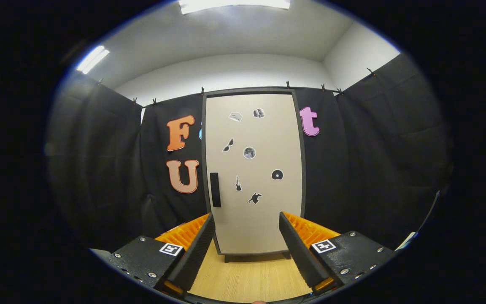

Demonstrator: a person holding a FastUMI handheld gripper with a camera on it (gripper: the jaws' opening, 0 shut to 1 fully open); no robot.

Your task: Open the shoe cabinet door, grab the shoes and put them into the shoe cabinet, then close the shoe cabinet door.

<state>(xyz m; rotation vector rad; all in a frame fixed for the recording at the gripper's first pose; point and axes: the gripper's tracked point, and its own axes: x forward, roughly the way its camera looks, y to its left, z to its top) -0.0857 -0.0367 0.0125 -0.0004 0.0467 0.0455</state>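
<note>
A tall shoe cabinet (253,173) with a beige door in a dark frame stands upright against the black cloth wall, well beyond my fingers. Its door is shut. A black vertical handle (215,189) sits near the door's left edge, about halfway up. Several small stickers dot the door. My gripper (247,226) is open, its two black ribbed fingers (196,249) spread wide with nothing between them, pointing at the lower part of the door. I see no shoes here.
A light wooden floor (249,276) runs from under my fingers to the cabinet's short feet. Black cloth walls close in on the left and right of the cabinet. White wall and ceiling lights are above.
</note>
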